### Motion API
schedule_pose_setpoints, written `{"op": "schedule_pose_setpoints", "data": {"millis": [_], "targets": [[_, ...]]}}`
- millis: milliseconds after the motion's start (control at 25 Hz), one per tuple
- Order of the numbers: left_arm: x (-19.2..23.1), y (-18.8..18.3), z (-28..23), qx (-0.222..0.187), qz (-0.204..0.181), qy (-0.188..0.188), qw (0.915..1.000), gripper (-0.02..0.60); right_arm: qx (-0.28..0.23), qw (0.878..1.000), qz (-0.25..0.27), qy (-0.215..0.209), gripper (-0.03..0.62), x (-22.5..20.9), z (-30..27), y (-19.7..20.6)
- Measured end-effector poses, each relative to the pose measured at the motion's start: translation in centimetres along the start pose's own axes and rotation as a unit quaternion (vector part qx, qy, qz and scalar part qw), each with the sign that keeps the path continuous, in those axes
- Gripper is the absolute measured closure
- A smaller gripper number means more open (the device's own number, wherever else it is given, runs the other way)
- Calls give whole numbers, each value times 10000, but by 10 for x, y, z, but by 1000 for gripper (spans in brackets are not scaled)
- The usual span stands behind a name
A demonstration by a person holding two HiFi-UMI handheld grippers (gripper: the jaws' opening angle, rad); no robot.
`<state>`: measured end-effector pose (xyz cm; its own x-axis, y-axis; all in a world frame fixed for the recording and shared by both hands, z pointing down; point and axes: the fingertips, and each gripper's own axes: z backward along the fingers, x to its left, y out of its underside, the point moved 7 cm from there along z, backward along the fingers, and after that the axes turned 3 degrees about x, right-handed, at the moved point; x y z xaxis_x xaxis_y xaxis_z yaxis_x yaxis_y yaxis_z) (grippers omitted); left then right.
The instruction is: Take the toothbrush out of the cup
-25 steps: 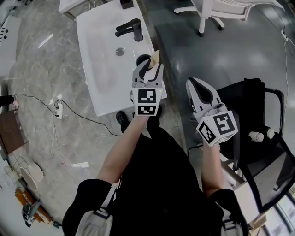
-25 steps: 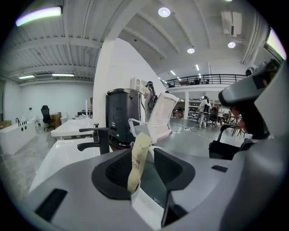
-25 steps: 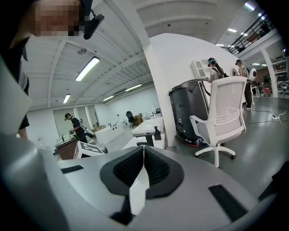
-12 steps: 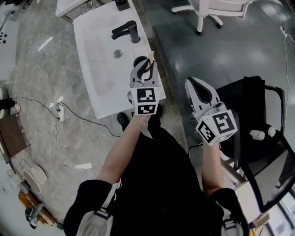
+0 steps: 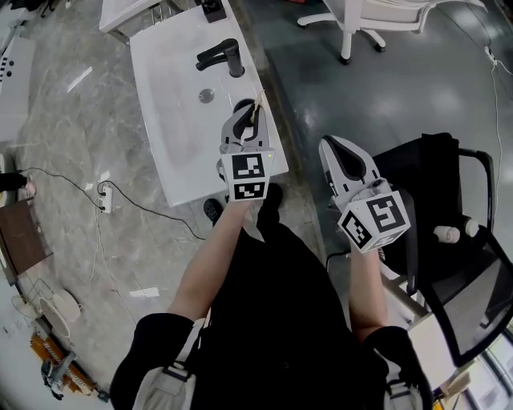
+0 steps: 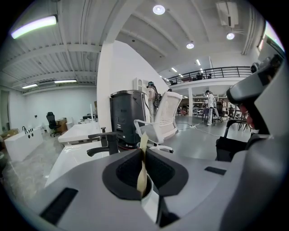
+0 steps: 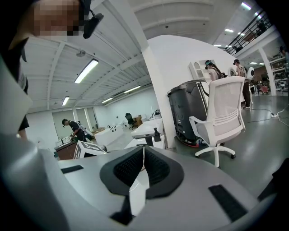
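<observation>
A pale toothbrush (image 5: 258,102) stands in a cup (image 5: 243,106) at the right edge of the white washbasin (image 5: 172,128). My left gripper (image 5: 244,122) reaches over the cup. Its jaws have just been closing, and they now press on the toothbrush handle (image 6: 142,173), whose tip sticks up above them. Part of the cup's pale wall (image 6: 151,205) shows under the jaws. My right gripper (image 5: 337,152) hangs in the air to the right, away from the basin. In the right gripper view its (image 7: 143,158) pads meet with nothing between them.
A black tap (image 5: 220,54) and a drain (image 5: 207,95) sit at the basin's far end. A black chair (image 5: 449,240) stands at the right, a white office chair (image 5: 377,20) at the far side. A power strip with cable (image 5: 102,192) lies on the floor at the left.
The left jaws stood apart around the toothbrush and have closed onto its handle. The right gripper has stayed where it was.
</observation>
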<state>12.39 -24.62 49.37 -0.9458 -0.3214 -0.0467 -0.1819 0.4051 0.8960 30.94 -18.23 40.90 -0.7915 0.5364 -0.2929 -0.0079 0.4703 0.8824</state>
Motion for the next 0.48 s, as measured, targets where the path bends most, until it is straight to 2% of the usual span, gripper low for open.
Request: {"op": "schedule_pose_setpoints", "data": {"millis": [480], "targets": [[10,-18,29,-351,110,104,9993,566,-207,9997,32,82,562,19,16,-5]]}}
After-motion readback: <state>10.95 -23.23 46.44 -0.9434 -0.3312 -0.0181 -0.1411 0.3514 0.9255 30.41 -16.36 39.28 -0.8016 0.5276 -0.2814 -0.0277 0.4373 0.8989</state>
